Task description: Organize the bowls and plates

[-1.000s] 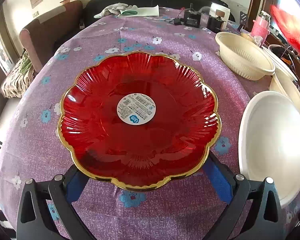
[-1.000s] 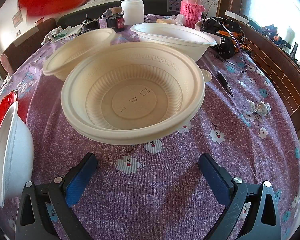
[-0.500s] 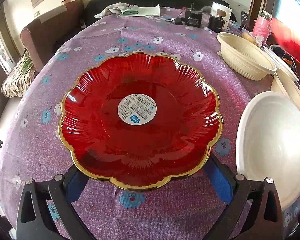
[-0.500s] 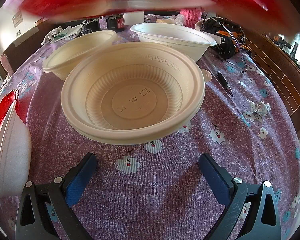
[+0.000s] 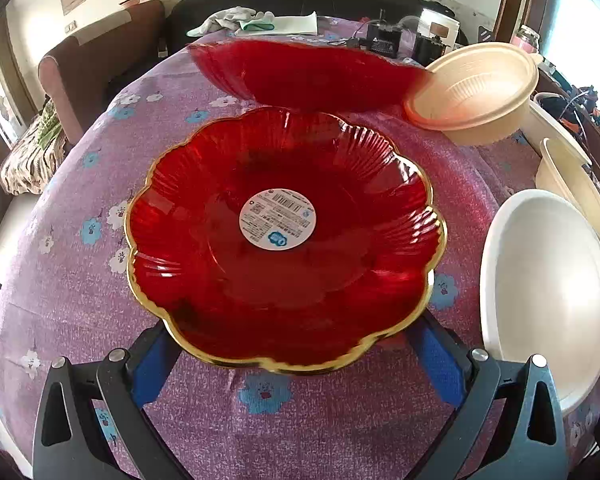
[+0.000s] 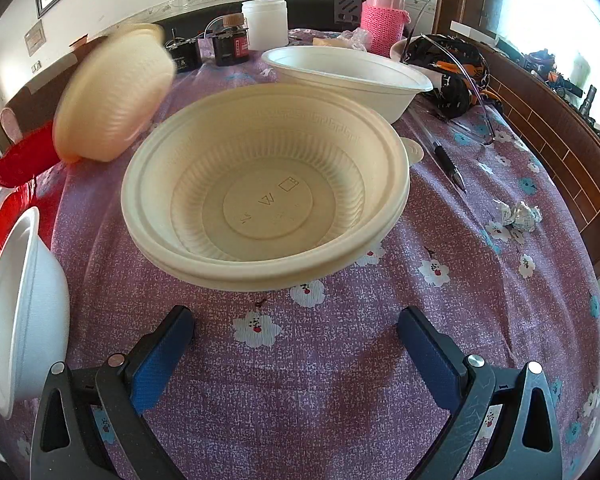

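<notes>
Red glass, gold-edged: the scalloped plate lies flat on the purple flowered tablecloth, barcode sticker at its middle, its near edge between the blue pads of the left tongs. Those tongs stand released, pads spread wider than the edge and clear of it; my reading is that they are lined up to take the plate by its near edge. A second red plate shows blurred beyond it, seemingly in the air, and nothing visible tells what carries it. Just to its right a cream bowl tips on edge, also blurred. A white bowl sits near the first plate's right side, with another cream bowl behind it. From the right wrist view, that cream bowl sits upright ahead of the right tongs, which are likewise released, nothing between the pads and short of the rim. It looks like two nested, judging by the doubled rim. A second white bowl stands behind. Count: two red plates, two white bowls, cream bowls two or three. Clutter at the far edge: pink flask, white jar, pen.
</notes>
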{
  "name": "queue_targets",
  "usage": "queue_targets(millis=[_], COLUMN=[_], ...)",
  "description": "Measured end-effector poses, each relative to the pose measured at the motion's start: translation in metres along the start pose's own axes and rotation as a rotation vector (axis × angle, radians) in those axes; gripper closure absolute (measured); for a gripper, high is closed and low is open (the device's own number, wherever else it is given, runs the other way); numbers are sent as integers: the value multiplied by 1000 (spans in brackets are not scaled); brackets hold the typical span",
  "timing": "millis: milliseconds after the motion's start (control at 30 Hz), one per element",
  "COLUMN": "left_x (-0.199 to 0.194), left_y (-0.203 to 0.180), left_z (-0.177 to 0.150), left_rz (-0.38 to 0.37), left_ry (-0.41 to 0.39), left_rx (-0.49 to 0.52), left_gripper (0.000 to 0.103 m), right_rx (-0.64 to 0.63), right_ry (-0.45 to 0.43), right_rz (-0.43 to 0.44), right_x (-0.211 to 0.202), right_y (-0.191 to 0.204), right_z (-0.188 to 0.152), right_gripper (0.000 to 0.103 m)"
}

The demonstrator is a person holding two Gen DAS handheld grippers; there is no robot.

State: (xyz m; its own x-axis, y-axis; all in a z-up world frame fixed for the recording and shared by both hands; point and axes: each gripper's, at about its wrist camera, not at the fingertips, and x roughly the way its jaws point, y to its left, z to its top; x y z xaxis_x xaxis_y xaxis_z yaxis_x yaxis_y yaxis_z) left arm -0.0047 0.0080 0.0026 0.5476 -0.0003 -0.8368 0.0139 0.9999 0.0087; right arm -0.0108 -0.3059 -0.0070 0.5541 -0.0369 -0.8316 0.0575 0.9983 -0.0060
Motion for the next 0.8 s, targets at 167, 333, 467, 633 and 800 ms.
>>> queue_targets(millis=[167,333,467,633,800], left_x=[1,2,1,-6,-24], left_y=[-1,-3,-4,-2,14], left_z=[0,0,-1,-10,-18], left_rz=[4,19,14,-14,-60], left_ry=[5,12,21,42,8], left_rx=[1,11,25,60,48], left_gripper=[0,0,0,0,0], right_rx=[-1,-2,-2,-4,-45], right_ry=[-1,-1,-1,0,37], right_rz=[0,0,0,-3,28], right_x=[0,-1,-1,0,-5], right_y=[0,1,1,2,0], right_z=[0,1,1,1,-3], right_gripper=[1,1,1,1,1])
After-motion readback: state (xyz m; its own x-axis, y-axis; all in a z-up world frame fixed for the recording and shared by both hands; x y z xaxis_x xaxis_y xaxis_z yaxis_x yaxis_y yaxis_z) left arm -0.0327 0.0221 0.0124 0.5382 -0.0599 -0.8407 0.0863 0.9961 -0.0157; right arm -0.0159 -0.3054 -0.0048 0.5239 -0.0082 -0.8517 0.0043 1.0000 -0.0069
